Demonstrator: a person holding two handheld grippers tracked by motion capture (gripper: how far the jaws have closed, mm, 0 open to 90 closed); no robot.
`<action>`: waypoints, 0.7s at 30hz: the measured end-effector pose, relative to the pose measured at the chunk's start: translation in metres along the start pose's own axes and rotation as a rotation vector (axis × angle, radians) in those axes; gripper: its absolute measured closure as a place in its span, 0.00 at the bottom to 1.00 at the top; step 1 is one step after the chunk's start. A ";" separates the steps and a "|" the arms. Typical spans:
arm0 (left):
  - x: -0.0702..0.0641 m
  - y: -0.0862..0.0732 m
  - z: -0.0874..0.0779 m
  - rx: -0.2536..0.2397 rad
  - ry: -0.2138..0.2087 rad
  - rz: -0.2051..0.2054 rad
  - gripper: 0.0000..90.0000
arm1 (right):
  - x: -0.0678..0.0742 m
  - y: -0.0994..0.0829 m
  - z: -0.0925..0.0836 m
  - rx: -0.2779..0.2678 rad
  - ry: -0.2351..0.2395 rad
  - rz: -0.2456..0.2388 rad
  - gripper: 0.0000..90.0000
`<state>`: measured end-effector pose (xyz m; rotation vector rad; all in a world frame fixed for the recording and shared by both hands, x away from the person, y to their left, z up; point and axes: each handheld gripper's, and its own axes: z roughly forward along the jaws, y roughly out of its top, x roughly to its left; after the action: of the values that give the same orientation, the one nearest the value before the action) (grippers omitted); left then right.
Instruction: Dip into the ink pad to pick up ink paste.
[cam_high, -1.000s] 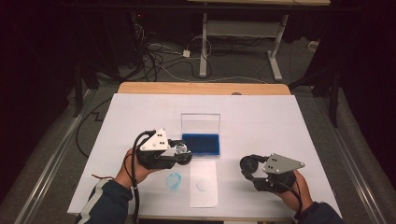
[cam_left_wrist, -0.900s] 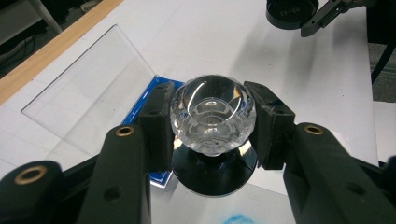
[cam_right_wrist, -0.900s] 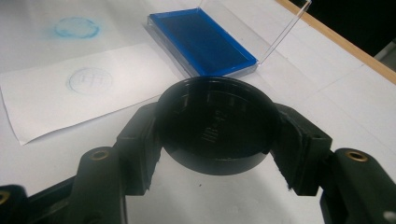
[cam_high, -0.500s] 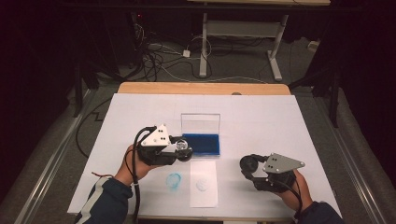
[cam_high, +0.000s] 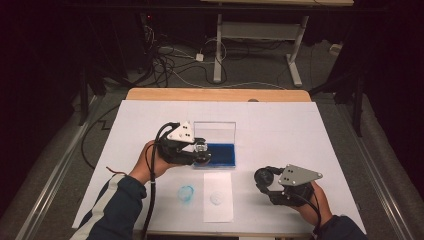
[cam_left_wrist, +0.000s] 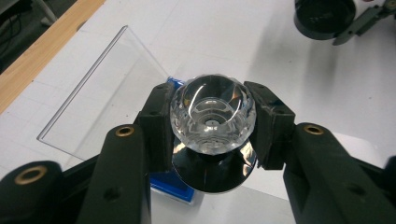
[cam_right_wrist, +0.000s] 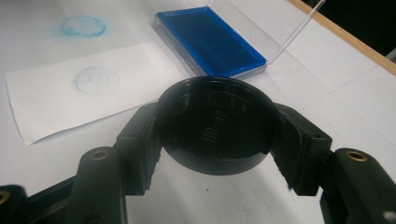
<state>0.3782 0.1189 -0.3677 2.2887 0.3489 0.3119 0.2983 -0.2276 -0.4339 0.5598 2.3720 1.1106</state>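
left gripper jaws clamped on clear stamp over ink pad edge; we judge faceted knob may slip, or smear slip of paper. right gripper jaws clamped on black cap, above tabletop; could drop.

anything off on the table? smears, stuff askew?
One thing: a smudged blue ring of ink sits directly on the white table cover, left of the white paper slip, which carries only a faint round stamp print. The open blue ink pad in its clear case sits square, no spill.
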 end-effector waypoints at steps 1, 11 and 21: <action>0.002 0.001 0.002 0.004 -0.005 -0.002 0.61 | 0.000 0.000 0.000 -0.001 0.001 -0.004 0.42; 0.016 0.004 0.027 0.037 -0.007 -0.020 0.60 | 0.000 -0.001 0.001 0.005 0.005 -0.005 0.42; 0.024 0.006 0.053 0.044 -0.010 -0.039 0.61 | 0.001 -0.001 0.002 0.006 0.007 -0.003 0.42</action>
<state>0.4189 0.0881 -0.3955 2.3225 0.3979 0.2753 0.2986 -0.2262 -0.4358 0.5557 2.3824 1.1062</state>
